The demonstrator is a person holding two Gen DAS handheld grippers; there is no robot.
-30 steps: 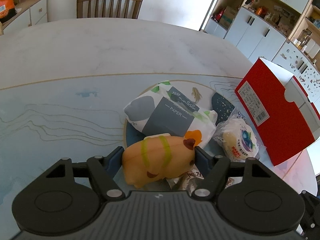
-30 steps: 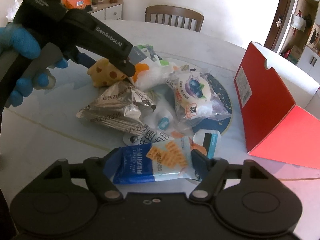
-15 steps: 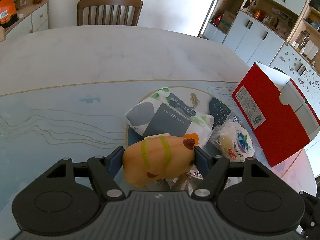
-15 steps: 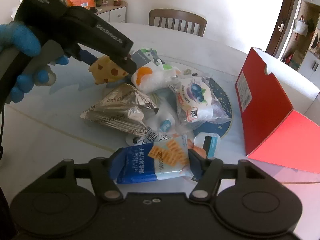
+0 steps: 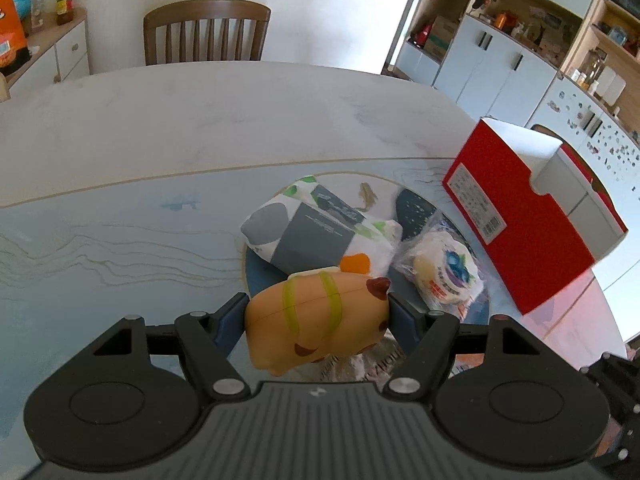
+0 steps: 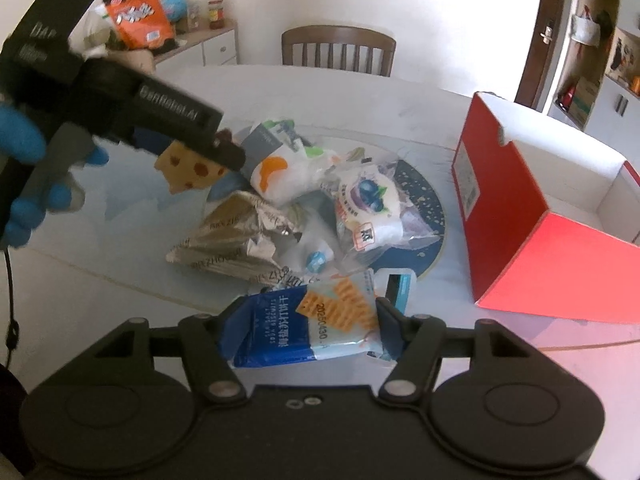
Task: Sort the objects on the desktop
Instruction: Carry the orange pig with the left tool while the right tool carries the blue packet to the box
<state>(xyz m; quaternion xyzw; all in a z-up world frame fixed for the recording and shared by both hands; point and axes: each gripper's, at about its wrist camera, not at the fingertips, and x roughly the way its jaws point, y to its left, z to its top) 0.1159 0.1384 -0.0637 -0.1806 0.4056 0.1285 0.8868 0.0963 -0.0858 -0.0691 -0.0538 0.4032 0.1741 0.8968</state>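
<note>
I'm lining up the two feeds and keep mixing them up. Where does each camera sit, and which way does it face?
Left wrist: on the left tool, looking along its fingers across the table toward the chair; the tool grips a toy.
Right wrist: on the right tool, facing the same chair; it grips a biscuit pack; the gloved left hand shows.
Shared: toy, tissue pack, bun, red box.
</note>
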